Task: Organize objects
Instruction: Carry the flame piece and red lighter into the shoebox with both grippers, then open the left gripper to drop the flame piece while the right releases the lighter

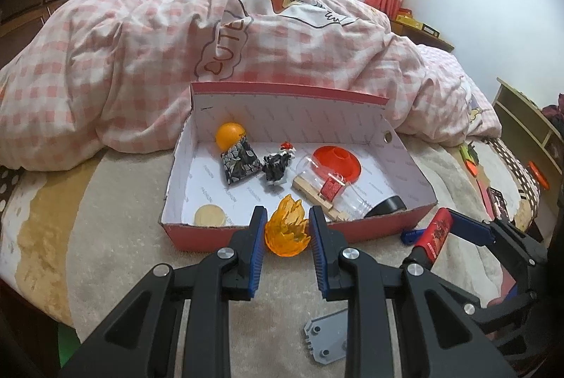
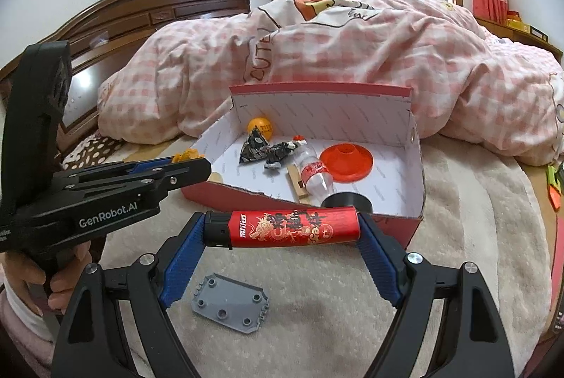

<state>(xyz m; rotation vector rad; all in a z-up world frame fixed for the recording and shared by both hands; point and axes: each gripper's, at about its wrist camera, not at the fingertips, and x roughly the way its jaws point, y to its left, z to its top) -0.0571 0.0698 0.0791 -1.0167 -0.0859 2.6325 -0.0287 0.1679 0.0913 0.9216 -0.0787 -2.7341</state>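
Observation:
A red cardboard box (image 1: 292, 231) with a white inside stands on the bed; it also shows in the right wrist view (image 2: 402, 219). My left gripper (image 1: 287, 226) is shut on a translucent orange flame piece (image 1: 287, 226), held just before the box's near wall. My right gripper (image 2: 282, 230) is shut on a red lighter (image 2: 292, 228) with a dragon print, gripped end to end, near the box's front right corner. The lighter also shows in the left wrist view (image 1: 435, 233). A grey studded plate (image 2: 229, 305) lies on the blanket under the grippers.
Inside the box lie an orange ball (image 1: 230, 134), a patterned pouch (image 1: 239, 166), a small black figure (image 1: 276, 166), an orange disc (image 1: 336, 161), a clear bottle (image 1: 335, 180), a wooden piece (image 1: 313, 196) and a round beige piece (image 1: 210, 215). A checked duvet (image 1: 211, 53) is heaped behind.

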